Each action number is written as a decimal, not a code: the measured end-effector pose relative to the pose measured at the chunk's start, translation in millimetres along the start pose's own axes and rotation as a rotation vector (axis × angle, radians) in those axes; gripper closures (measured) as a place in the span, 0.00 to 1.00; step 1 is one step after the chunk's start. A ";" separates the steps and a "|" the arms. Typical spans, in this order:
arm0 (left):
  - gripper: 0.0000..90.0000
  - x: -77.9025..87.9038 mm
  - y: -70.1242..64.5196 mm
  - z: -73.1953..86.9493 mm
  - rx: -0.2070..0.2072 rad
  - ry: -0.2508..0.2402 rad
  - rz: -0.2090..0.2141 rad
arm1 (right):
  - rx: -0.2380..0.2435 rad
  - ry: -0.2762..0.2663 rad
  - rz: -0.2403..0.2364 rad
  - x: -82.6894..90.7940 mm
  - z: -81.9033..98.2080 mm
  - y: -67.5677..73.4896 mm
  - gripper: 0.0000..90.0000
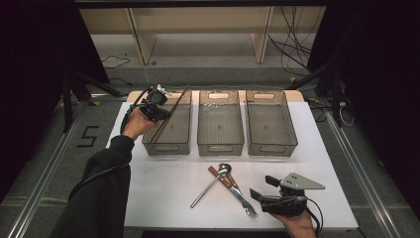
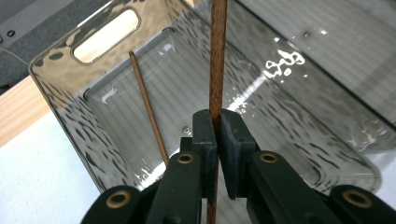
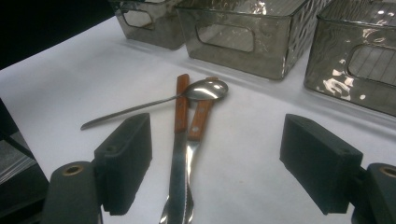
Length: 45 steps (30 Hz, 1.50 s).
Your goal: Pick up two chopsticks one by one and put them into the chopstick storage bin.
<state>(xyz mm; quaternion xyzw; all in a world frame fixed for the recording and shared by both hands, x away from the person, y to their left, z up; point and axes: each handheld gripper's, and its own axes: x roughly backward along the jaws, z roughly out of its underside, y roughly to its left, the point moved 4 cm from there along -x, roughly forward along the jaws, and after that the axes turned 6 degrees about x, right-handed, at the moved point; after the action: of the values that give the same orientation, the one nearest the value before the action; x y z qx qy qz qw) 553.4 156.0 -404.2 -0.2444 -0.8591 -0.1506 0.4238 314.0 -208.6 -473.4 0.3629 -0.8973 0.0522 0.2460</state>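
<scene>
The left claw (image 2: 217, 135), closed on a chopstick (image 2: 217, 56) over the left bin (image 1: 167, 147), should lower it beside the other chopstick (image 2: 149, 109) before releasing, while the right claw (image 3: 215, 172) waits open.

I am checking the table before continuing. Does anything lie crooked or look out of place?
Slightly. One chopstick leans slanted inside the left bin. The spoon, knife and fork lie crossed in a small pile on the table. Nothing looks spilled or damaged.
</scene>
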 end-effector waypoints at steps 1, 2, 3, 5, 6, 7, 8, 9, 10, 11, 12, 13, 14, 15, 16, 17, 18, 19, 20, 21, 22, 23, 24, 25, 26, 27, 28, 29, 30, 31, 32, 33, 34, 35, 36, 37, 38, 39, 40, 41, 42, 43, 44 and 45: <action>0.94 -1.1 0.0 0.9 0.005 0.004 0.000 | 0.000 -0.001 -0.001 0.1 -0.1 0.0 0.29; 0.94 -2.0 0.3 1.7 0.005 0.007 -0.001 | -0.002 -0.001 -0.001 0.2 0.0 0.1 0.29; 0.94 -2.6 0.5 2.4 0.004 0.012 -0.002 | -0.002 0.000 0.000 0.2 0.0 0.1 0.29; 0.94 -4.8 0.6 3.9 0.012 0.016 -0.008 | -0.002 0.001 0.000 0.0 0.1 0.1 0.29; 0.94 -6.2 1.2 4.8 0.010 0.020 -0.013 | -0.002 0.000 0.000 0.0 0.1 0.2 0.29; 0.94 -7.5 1.5 5.7 0.010 0.025 -0.014 | 0.001 -0.002 -0.001 -0.1 -0.1 0.3 0.29; 0.94 -9.0 1.5 6.5 0.015 0.025 -0.017 | 0.000 -0.002 -0.001 -0.1 -0.2 0.4 0.29; 0.94 -10.1 1.8 7.3 0.013 0.027 -0.017 | 0.000 -0.001 -0.002 -0.2 -0.2 0.4 0.29; 0.94 -11.1 1.7 7.9 0.017 0.027 -0.020 | 0.000 -0.001 -0.002 -0.3 -0.2 0.5 0.29; 0.93 -12.7 2.0 8.9 0.017 0.032 -0.026 | 0.003 -0.001 -0.001 -0.4 -0.1 0.3 0.29; 0.93 -13.9 2.4 9.8 0.019 0.039 -0.033 | 0.001 0.000 -0.002 -0.4 -0.1 0.6 0.29; 0.92 -15.0 2.8 10.5 0.021 0.044 -0.044 | 0.001 0.000 -0.003 -0.4 -0.1 0.6 0.29; 0.89 -15.6 3.5 11.1 0.025 0.047 -0.053 | 0.001 0.000 -0.002 -0.5 -0.1 0.4 0.29; 0.83 -15.8 3.9 11.2 0.033 0.049 -0.059 | -0.001 0.000 -0.002 -0.4 -0.1 0.6 0.29; 0.76 -15.6 4.4 11.1 0.049 0.051 -0.069 | 0.000 0.001 -0.002 -0.3 -0.1 0.6 0.29; 0.70 -14.6 4.0 11.0 0.052 0.045 -0.072 | 0.000 0.001 -0.002 -0.4 0.0 0.7 0.29; 0.68 -11.9 3.5 10.4 0.052 0.041 -0.076 | -0.001 0.002 -0.002 -0.4 0.1 0.7 0.29; 0.64 -9.4 2.6 9.8 0.061 0.040 -0.082 | -0.002 0.002 -0.002 -0.5 0.1 0.7 0.29; 0.57 -7.3 1.7 9.2 0.067 0.039 -0.081 | -0.002 0.002 -0.001 -0.4 0.1 0.7 0.29; 0.53 -3.8 -0.4 8.9 0.068 0.041 -0.078 | -0.001 0.001 -0.001 -0.4 0.1 0.5 0.29; 0.50 1.9 -4.2 9.1 0.071 0.036 -0.070 | -0.001 0.002 -0.001 -0.4 0.2 0.4 0.29; 0.46 7.2 -7.7 9.1 0.084 0.017 -0.063 | -0.002 0.003 0.000 -0.3 0.3 0.4 0.29; 0.44 11.1 -11.2 9.5 0.089 0.005 -0.054 | -0.004 0.002 0.001 -0.2 0.3 0.4 0.29; 0.42 17.0 -17.6 11.2 0.087 -0.003 -0.034 | -0.005 0.001 0.001 -0.2 0.4 0.4 0.29; 0.39 21.3 -23.2 13.0 0.098 -0.013 -0.015 | -0.003 0.004 0.001 -0.3 0.4 0.3 0.29; 0.37 24.6 -28.9 15.3 0.109 -0.021 0.004 | -0.003 0.003 0.002 -0.3 0.2 0.5 0.29; 0.34 27.9 -35.3 18.3 0.117 -0.021 0.023 | -0.002 -0.001 0.002 -0.2 0.0 0.7 0.29; 0.32 30.7 -42.3 21.8 0.121 -0.027 0.042 | -0.002 0.000 0.001 -0.2 -0.1 0.9 0.29; 0.30 33.3 -49.1 26.0 0.122 -0.028 0.060 | -0.002 0.002 0.002 -0.3 -0.1 1.0 0.29; 0.28 35.0 -56.5 30.4 0.123 -0.033 0.079 | -0.002 0.002 0.002 -0.3 -0.1 1.1 0.29; 0.27 36.1 -63.7 35.0 0.122 -0.036 0.097 | -0.001 0.002 0.001 -0.4 -0.1 1.1 0.29; 0.26 37.1 -70.2 39.8 0.123 -0.038 0.111 | -0.003 0.002 0.001 -0.5 -0.1 1.1 0.29; 0.25 37.7 -76.3 44.4 0.122 -0.042 0.123 | -0.002 0.003 0.002 -0.6 0.1 1.1 0.29; 0.24 37.6 -82.7 49.0 0.130 -0.046 0.137 | 0.000 0.003 0.003 -0.6 0.1 1.1 0.29; 0.23 37.4 -88.0 53.6 0.129 -0.043 0.148 | -0.003 0.003 0.002 -0.5 0.0 1.2 0.29; 0.22 37.1 -91.5 56.8 0.127 -0.041 0.155 | -0.002 0.002 0.002 -0.5 -0.1 1.3 0.29; 0.22 36.3 -95.7 60.8 0.127 -0.039 0.163 | 0.000 0.001 0.003 -0.4 -0.2 1.2 0.29; 0.21 35.3 -100.8 65.3 0.127 -0.039 0.167 | 0.000 0.001 0.002 -0.4 -0.2 1.3 0.29; 0.21 34.8 -103.9 68.8 0.129 -0.036 0.169 | -0.004 0.003 0.003 -0.2 -0.1 1.3 0.29; 0.20 34.1 -106.4 71.8 0.128 -0.036 0.171 | -0.002 0.002 0.004 -0.3 -0.1 1.2 0.29; 0.20 33.4 -108.6 73.6 0.124 -0.030 0.174 | -0.003 0.002 0.004 -0.2 -0.1 1.2 0.29; 0.20 32.8 -111.0 75.9 0.118 -0.024 0.173 | -0.002 0.002 0.004 -0.3 -0.2 1.0 0.29; 0.19 33.1 -112.6 77.2 0.120 -0.027 0.174 | -0.001 -0.001 0.005 -0.5 -0.4 0.7 0.29; 0.19 33.3 -116.0 79.6 0.119 -0.028 0.178 | -0.001 -0.001 0.006 -0.5 -0.3 0.6 0.29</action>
<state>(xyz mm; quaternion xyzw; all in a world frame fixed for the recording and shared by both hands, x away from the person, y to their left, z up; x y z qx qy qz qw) 420.5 106.0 -430.9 -0.2964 -0.8473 -0.0576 0.4370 314.1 -207.7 -473.3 0.3602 -0.8984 0.0523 0.2456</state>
